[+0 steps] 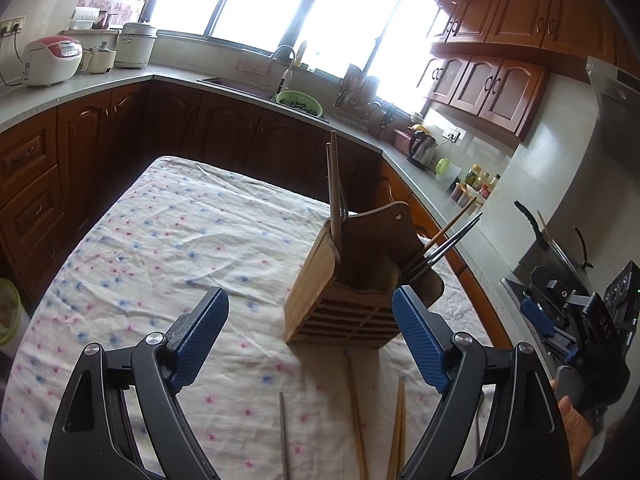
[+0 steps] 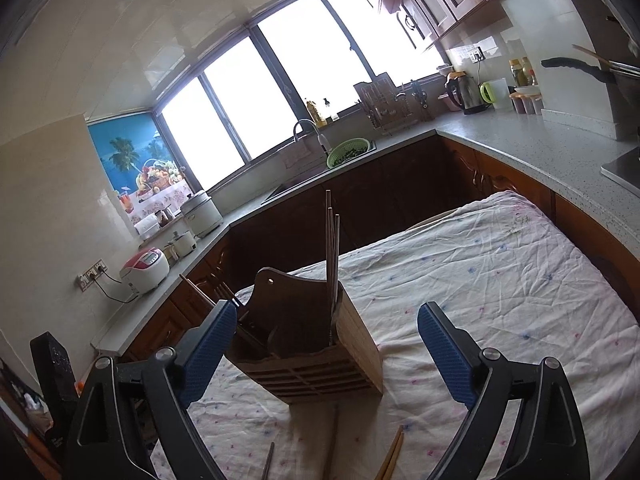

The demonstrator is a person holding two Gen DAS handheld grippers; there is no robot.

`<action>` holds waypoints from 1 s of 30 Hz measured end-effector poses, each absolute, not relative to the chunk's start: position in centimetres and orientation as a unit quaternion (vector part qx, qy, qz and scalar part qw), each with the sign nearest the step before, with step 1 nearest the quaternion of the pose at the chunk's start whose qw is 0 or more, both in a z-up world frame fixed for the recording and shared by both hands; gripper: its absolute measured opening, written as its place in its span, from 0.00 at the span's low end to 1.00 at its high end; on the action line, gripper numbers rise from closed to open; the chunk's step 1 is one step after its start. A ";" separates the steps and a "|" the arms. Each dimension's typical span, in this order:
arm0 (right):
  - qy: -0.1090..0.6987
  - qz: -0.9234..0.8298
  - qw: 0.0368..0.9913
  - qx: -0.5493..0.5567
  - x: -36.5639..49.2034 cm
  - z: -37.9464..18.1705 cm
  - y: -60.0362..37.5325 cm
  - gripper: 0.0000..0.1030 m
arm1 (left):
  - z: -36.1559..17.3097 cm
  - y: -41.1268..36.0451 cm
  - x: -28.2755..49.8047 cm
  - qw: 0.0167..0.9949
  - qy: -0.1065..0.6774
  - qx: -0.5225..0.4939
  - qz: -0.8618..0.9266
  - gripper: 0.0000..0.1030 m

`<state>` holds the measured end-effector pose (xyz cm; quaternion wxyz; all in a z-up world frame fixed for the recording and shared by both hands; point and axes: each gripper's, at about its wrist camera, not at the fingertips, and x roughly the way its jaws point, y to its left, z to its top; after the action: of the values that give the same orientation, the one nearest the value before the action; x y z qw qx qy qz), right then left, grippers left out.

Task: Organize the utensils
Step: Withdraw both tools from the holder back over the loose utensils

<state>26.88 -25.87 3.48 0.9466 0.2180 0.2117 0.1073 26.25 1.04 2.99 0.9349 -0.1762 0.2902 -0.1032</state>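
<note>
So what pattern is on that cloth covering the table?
The wrinkled white tablecloth is scattered with small blue and pink flower-like dots, clearest in the left wrist view.

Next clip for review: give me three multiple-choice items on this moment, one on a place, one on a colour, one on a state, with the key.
1. Where does the slatted bamboo utensil holder stand?
A. on the floral tablecloth
B. in the sink
C. on the grey counter

2. What colour are the ribbed pads on the fingers of the left gripper?
A. red
B. blue
C. green

3. How do the fingers of the right gripper stand?
A. shut on a chopstick
B. shut on nothing
C. spread wide, holding nothing

Key: 1 A, the holder rests on the cloth-covered table; 2 B, both pads are blue; 3 C, cloth and holder show in the gap between them.
</note>
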 end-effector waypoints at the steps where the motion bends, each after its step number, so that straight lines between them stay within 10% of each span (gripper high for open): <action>1: 0.213 0.106 0.946 0.219 26.5 3.4 -25.9 0.91 | 2.9 1.2 25.8 0.935 0.292 -0.176 -0.102 0.84; 30: 0.269 0.100 0.935 0.206 18.5 -2.1 -24.5 0.91 | -1.9 2.1 18.3 0.918 0.354 -0.154 -0.087 0.84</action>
<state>18.54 -24.55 -2.08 0.9353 0.2064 0.2694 0.0999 18.31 2.14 -1.91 0.9183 -0.1539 0.3542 -0.0868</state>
